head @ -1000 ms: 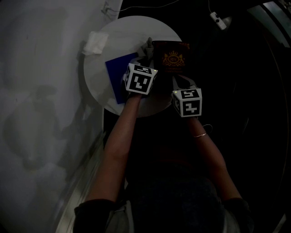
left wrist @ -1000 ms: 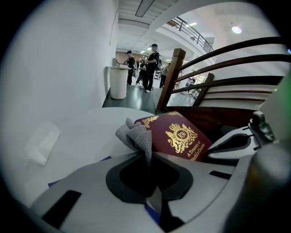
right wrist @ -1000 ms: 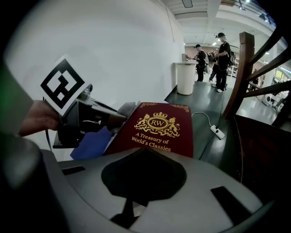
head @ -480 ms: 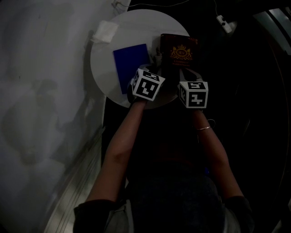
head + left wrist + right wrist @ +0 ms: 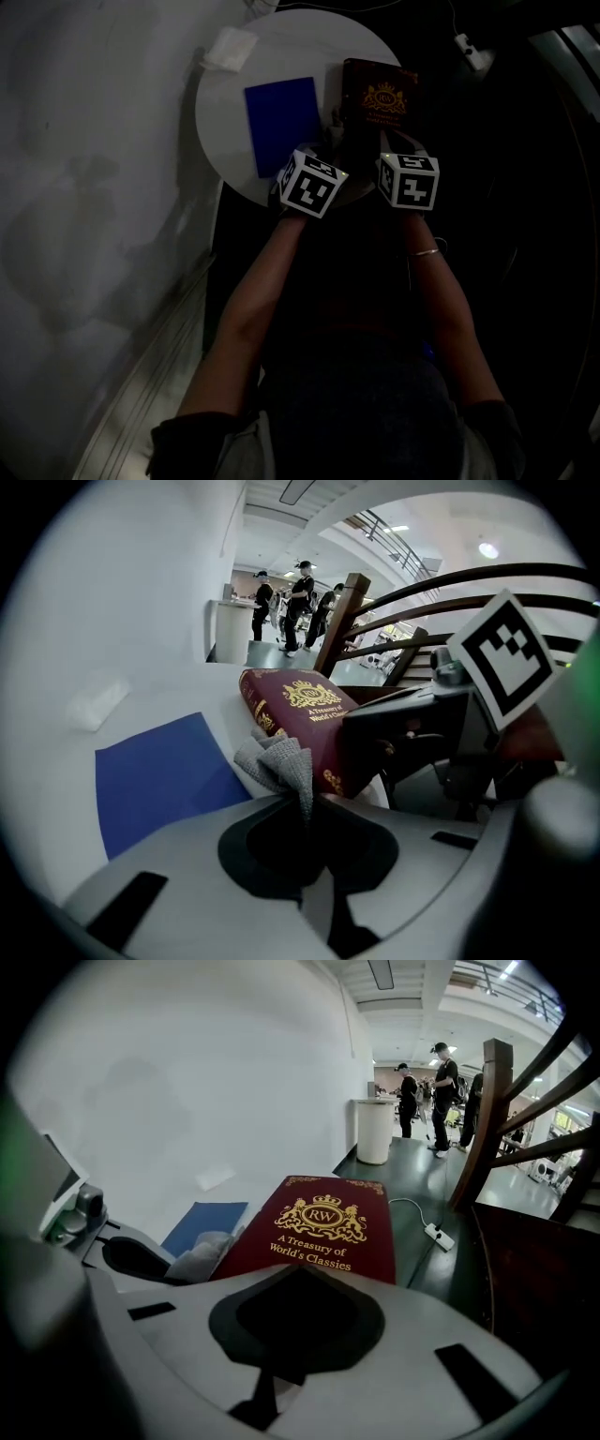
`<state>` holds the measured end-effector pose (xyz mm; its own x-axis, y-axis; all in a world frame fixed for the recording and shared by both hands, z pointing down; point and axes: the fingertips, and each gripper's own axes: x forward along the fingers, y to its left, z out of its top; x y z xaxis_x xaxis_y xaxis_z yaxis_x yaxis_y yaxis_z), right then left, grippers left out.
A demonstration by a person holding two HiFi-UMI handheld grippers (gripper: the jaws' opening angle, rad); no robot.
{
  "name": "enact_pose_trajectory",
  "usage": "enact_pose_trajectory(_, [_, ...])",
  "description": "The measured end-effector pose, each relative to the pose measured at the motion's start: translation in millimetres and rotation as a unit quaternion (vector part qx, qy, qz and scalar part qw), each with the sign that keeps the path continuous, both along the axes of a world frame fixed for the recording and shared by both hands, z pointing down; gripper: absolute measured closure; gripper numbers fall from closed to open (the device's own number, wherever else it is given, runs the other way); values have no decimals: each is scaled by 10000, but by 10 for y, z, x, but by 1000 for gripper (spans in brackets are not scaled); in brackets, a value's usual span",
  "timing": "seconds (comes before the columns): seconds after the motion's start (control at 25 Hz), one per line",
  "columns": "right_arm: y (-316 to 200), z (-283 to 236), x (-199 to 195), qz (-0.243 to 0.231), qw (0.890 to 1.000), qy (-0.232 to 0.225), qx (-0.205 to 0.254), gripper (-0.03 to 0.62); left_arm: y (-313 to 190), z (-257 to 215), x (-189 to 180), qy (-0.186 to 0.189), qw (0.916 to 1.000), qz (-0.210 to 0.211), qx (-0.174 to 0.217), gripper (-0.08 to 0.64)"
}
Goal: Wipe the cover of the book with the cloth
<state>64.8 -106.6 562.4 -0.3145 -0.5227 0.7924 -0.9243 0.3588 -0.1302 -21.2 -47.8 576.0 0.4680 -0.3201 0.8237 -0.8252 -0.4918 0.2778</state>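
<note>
On the round white table [image 5: 220,141], seen from the head view, a dark red hardcover book [image 5: 380,98] lies flat at the right edge, with a blue rectangular sheet [image 5: 281,124] just beside it on the left. A crumpled white tissue [image 5: 230,47] sits near the table's far left rim. The left gripper [image 5: 325,150] reaches in between sheet and book, and the right gripper [image 5: 398,142] stands at the book's near edge; their marker cubes are close together. A white power strip [image 5: 472,52] lies on the dark floor beyond.

From the left gripper view, the left gripper [image 5: 305,808] has its jaws pressed together on a bunched grey woven cloth [image 5: 278,759]. The cloth rises from the jaws and touches the near corner of the book [image 5: 300,710], by its spine. The sheet [image 5: 159,775] lies to the left, the tissue [image 5: 94,703] further off. The right gripper [image 5: 412,747] covers the book's right side. Several people [image 5: 295,592] stand far back.

From the right gripper view, the right gripper [image 5: 298,1283] has its jaws closed, nothing showing between them. The book [image 5: 323,1227], gold crest up, lies straight ahead, its near edge hidden behind the jaws. The cloth [image 5: 202,1255] rests against the book's left edge, and the sheet [image 5: 206,1221] lies beyond.
</note>
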Motion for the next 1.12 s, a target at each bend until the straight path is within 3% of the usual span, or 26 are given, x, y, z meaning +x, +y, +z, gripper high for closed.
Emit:
enact_pose_trajectory(0.48, [10,-4,-9,-1,9994,273,205,563,432,-67,52,101,9992,322,-205,526])
enact_pose_trajectory(0.72, [41,-8,-41,-92,9993,338,142,563,569,-189,-9,270,9989,280,-269,526])
enact_pose_trajectory(1.12, [238,-290,-196,-61,9991,-20,416,563,424,-519,-193,307,9993,155,124,526])
